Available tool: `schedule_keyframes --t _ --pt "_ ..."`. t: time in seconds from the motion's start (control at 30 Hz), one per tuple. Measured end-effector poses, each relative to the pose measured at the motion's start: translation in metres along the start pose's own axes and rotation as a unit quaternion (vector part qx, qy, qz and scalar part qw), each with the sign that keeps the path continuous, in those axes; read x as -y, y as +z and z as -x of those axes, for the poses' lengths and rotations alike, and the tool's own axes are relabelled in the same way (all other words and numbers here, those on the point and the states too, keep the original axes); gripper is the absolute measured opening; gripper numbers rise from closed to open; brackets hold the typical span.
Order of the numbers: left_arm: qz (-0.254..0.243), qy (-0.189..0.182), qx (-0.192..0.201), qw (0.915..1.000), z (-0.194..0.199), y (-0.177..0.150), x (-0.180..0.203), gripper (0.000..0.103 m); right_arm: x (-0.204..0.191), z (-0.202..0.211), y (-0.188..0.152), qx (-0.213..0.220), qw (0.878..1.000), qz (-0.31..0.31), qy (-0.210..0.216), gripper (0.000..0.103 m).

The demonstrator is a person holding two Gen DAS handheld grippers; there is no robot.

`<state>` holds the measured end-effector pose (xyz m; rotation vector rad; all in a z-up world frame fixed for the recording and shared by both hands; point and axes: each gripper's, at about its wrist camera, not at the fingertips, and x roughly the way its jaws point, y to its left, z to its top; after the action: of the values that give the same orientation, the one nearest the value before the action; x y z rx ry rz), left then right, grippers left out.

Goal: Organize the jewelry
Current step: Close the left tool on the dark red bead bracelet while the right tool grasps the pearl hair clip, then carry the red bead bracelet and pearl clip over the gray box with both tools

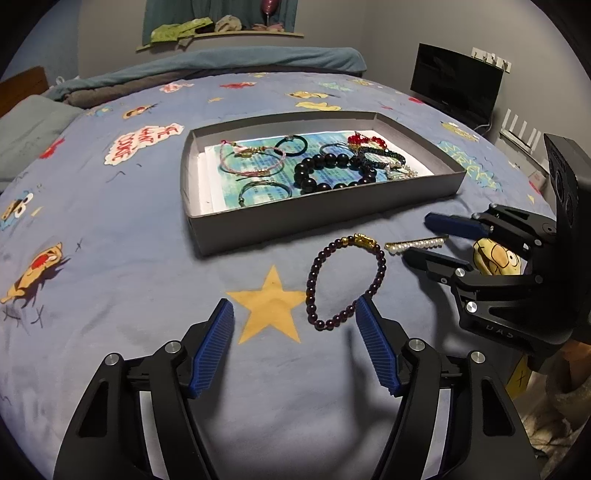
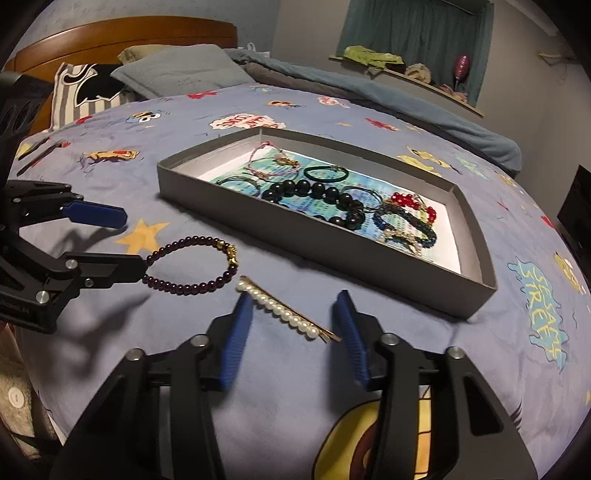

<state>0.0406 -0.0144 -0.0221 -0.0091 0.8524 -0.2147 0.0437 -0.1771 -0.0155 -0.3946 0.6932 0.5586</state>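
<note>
A grey tray (image 1: 406, 195) (image 2: 369, 273) sits on the bed and holds several bracelets, among them a large black bead bracelet (image 1: 325, 170) (image 2: 317, 194). A dark purple bead bracelet with a gold charm (image 1: 345, 282) (image 2: 192, 266) lies on the sheet in front of the tray. A pearl hair clip (image 1: 415, 245) (image 2: 286, 312) lies beside it. My left gripper (image 1: 295, 310) (image 2: 131, 243) is open, its right finger at the purple bracelet's near edge. My right gripper (image 2: 293, 302) (image 1: 417, 236) is open with the pearl clip between its fingers.
The bed has a blue cartoon-print sheet (image 1: 129, 258) (image 2: 406, 350). Pillows (image 2: 177, 70) and a wooden headboard (image 2: 122, 33) lie at one end. A folded blanket (image 1: 221, 62) runs along the far side. A dark monitor (image 1: 456, 79) stands off the bed.
</note>
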Motion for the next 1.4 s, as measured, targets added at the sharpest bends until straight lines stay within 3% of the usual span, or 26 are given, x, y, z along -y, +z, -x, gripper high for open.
schedule_keyframes --t 0.13,0.2,0.37,0.5,0.77,1.1,1.4 --pt "-0.002 -0.004 -0.005 1.0 -0.005 0.0 0.002 0.066 -0.004 0.001 -0.003 -0.003 1.0 0.021 0.004 0.012" --pt "-0.004 -0.004 -0.005 1.0 -0.008 0.001 0.004 0.062 -0.003 0.003 -0.005 -0.005 1.0 0.013 0.012 0.007" --pt "-0.008 -0.001 0.002 1.0 -0.014 0.005 0.005 0.051 0.004 0.009 -0.008 -0.009 0.999 -0.019 0.031 0.007" --pt "-0.022 -0.003 0.007 0.9997 -0.019 0.008 0.009 0.033 0.009 0.011 -0.011 -0.012 0.998 -0.047 0.045 0.007" --pt "-0.052 -0.003 -0.005 0.9987 -0.03 0.003 0.017 0.007 0.011 0.01 -0.012 -0.014 0.996 -0.067 0.052 0.007" --pt "-0.036 -0.023 0.017 0.9989 -0.01 0.004 0.013 0.006 0.014 0.022 -0.013 0.003 0.995 -0.08 0.053 0.007" --pt "-0.056 -0.027 0.074 0.9953 0.029 0.026 0.011 0.006 0.027 0.04 0.007 0.037 0.995 -0.082 0.041 0.007"
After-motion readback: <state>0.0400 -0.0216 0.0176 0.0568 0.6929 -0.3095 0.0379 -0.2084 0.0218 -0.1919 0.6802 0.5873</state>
